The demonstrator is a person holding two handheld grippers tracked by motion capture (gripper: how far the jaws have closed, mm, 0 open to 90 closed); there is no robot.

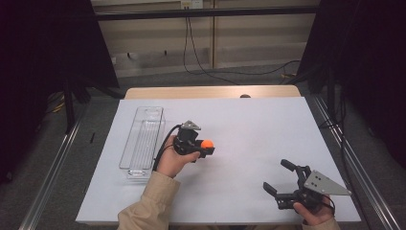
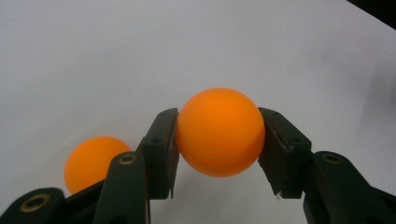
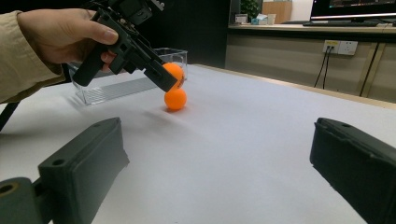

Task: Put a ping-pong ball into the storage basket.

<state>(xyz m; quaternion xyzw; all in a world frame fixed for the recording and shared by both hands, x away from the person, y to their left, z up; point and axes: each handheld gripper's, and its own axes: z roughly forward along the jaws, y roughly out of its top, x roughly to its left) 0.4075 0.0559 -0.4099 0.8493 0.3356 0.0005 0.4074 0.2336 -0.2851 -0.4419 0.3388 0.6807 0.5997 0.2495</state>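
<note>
A: Left gripper (image 2: pixel 218 154)?
B: Clenched on an orange ball (image 2: pixel 220 131), lifted above the white table (image 1: pixel 258 129); second orange ball (image 3: pixel 175 99) lies just beneath, beside the clear tray (image 1: pixel 142 139).
A: Right gripper (image 1: pixel 282 178)?
B: Jaws wide apart, holding nothing.

1. The left hand (image 1: pixel 173 160) comes in from the near edge, left of centre, in a tan sleeve (image 1: pixel 149 206), and grips the left gripper (image 1: pixel 207 146).
2. The left gripper points to the right, tilted down, its jaws closed against the sides of an orange ball (image 2: pixel 220 131).
3. The right hand (image 1: pixel 313 213) sits at the near right edge and holds the right gripper (image 1: pixel 275 177).
4. The right gripper points left and far, its jaws spread wide with nothing between them.
</note>
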